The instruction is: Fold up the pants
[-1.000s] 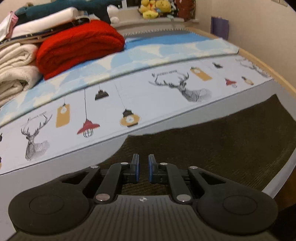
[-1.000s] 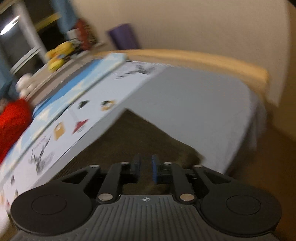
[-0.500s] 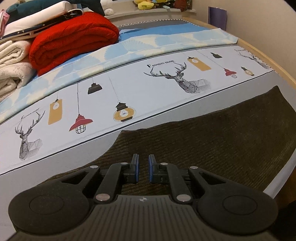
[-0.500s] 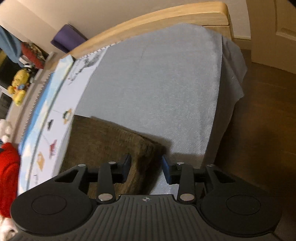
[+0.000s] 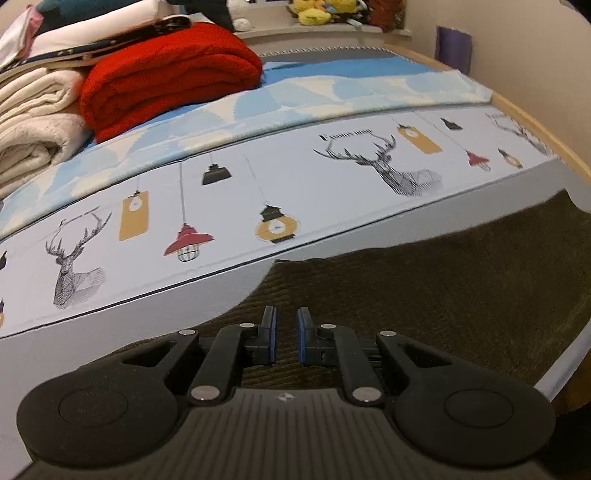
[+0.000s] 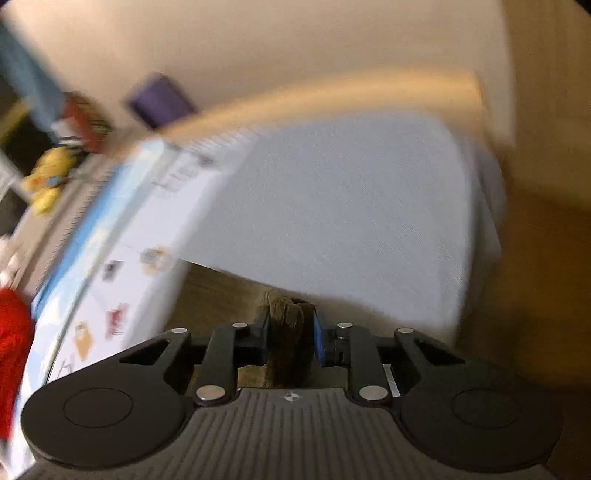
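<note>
Since the frame half a second earlier, the right tongs [image 6: 289, 338] have been closed from a wide gap onto a bunched fold of the dark brown corduroy pants [image 6: 288, 325], which is now clamped between the blue pads [image 6: 318, 338]. The right wrist view is heavily blurred, so finer detail of the grasp cannot be told.

The left tongs [image 5: 284, 338] are seen with their fingers nearly together, a narrow gap being left between the blue pads [image 5: 272, 338]. Whether cloth is pinched in that gap cannot be told. Their position over the pants has altered little since the earlier frame.

The dark brown corduroy pants [image 5: 443, 288] are found spread flat on the near part of the bed, on the plain pale grey sheet [image 5: 110, 328], with their far edge lying just short of the printed band of deer and lanterns [image 5: 273, 225]. In the right wrist view the pale grey sheet [image 6: 351, 221] is seen beyond the held fold, bounded by the light wooden bed frame [image 6: 332, 96].

At the far left of the bed, a folded red knitted blanket [image 5: 166, 85] is noted beside stacked cream towels [image 5: 33, 122]. Yellow plush toys [image 5: 317, 11] are seen on a ledge behind the bed.
</note>
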`<state>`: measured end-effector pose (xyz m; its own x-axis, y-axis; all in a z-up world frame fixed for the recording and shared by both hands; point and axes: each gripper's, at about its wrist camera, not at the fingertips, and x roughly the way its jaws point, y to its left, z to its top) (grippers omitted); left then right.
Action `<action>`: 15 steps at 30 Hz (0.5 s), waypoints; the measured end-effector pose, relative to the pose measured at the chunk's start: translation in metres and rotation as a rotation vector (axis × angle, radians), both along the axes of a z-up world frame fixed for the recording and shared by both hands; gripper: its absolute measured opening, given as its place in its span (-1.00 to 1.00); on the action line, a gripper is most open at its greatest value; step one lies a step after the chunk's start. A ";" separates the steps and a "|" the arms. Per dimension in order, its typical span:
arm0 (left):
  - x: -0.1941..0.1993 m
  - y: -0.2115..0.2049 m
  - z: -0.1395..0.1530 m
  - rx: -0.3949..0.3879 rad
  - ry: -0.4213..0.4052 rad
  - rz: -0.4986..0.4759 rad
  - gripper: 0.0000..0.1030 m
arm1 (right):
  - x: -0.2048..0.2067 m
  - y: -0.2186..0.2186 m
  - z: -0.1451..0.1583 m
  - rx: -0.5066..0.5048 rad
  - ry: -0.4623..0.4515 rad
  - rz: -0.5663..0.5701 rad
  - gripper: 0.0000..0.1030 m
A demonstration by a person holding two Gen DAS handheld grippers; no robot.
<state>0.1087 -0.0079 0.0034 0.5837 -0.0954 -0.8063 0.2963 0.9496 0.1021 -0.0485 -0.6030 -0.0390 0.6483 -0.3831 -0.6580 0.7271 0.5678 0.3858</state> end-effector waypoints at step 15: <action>-0.011 0.072 0.007 -0.017 0.011 0.108 -0.77 | 0.016 0.464 -0.014 -0.597 0.097 1.438 -0.41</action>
